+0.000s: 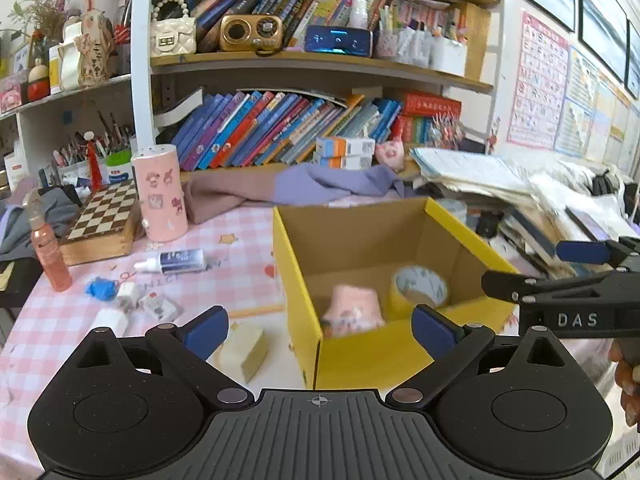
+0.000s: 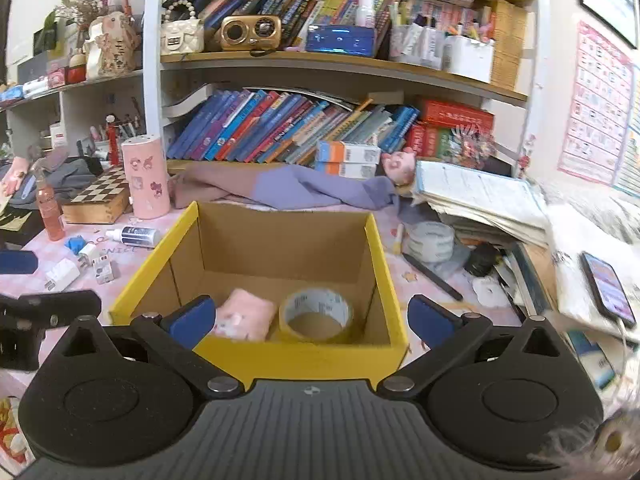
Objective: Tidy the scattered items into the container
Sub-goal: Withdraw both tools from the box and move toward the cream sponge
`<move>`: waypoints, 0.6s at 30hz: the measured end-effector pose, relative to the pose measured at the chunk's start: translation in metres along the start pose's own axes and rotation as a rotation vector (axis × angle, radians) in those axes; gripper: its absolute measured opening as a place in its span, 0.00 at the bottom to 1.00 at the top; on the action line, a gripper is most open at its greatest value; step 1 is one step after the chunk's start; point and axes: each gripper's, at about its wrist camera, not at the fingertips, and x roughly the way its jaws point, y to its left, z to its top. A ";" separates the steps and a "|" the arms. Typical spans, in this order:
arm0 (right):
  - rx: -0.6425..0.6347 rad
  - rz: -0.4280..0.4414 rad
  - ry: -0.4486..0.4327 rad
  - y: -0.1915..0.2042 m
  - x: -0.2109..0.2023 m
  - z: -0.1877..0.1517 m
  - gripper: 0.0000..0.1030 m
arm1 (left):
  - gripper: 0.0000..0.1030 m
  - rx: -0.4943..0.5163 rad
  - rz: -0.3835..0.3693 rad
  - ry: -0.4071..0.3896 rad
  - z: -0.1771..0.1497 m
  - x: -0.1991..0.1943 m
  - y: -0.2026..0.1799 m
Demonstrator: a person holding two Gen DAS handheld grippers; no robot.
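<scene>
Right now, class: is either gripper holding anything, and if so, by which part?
Nothing is held. The left gripper and right gripper both stand open and empty; the pink pouch and tape roll lie in the box.

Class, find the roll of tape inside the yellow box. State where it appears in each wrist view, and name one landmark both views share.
Left wrist view: the tape sits right of centre, in the box, to the right of a pink item.
Right wrist view: the tape sits near the centre, low in the box, again right of the pink item.
Shared landmark: the pink cylinder beside the chessboard.
</scene>
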 end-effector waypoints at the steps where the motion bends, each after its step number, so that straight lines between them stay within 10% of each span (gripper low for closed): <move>1: 0.012 -0.007 0.002 0.003 -0.005 -0.004 1.00 | 0.97 -0.002 -0.002 0.003 -0.004 -0.004 0.001; 18: 0.096 -0.050 0.054 0.055 -0.054 -0.053 1.00 | 0.97 -0.041 0.000 0.056 -0.047 -0.049 0.028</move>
